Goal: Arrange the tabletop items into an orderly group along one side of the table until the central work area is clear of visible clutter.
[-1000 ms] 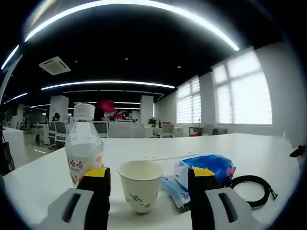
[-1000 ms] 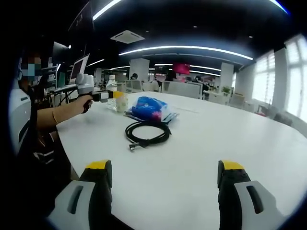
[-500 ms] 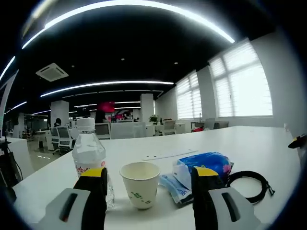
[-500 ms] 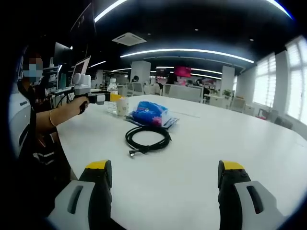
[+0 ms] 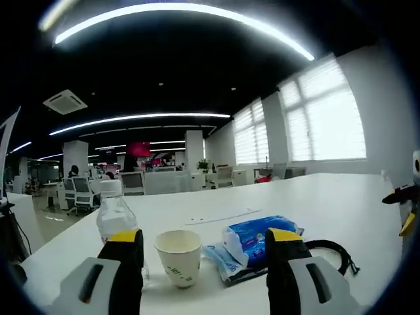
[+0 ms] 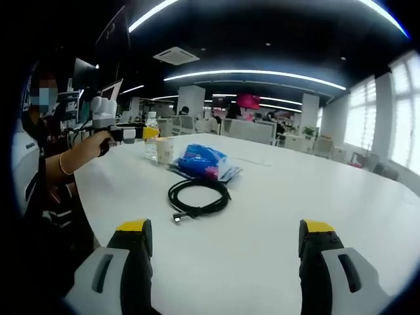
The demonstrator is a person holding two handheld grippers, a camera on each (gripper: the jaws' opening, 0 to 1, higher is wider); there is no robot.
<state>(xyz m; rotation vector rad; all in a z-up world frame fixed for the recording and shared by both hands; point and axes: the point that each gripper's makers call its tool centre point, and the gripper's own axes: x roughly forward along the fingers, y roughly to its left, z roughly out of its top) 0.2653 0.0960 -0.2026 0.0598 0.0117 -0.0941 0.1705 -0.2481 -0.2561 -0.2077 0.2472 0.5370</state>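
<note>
On the white table (image 5: 315,203) a paper cup (image 5: 178,256) stands between a clear water bottle (image 5: 115,216) and a blue tissue pack (image 5: 256,237), with a coiled black cable (image 5: 328,252) beyond the pack. My left gripper (image 5: 205,246) hangs open a little short of the cup, nothing between its fingers. In the right gripper view the same bottle (image 6: 151,144), cup (image 6: 164,150), tissue pack (image 6: 203,161) and cable (image 6: 195,197) sit in a row at the table's left. My right gripper (image 6: 226,239) is open over bare table, well back from the cable. The left gripper (image 6: 134,133) appears there, held by a hand.
A person (image 6: 46,164) sits at the table's left edge with monitors (image 6: 98,79) behind. Office desks and chairs (image 5: 164,180) stand in the background, windows (image 5: 321,125) on the right. The table (image 6: 315,197) stretches wide and bare to the right of the cable.
The left gripper has drawn back from the cup, so cup, bottle and pack look smaller and farther. The right gripper view has barely shifted. Both grippers stay open.
</note>
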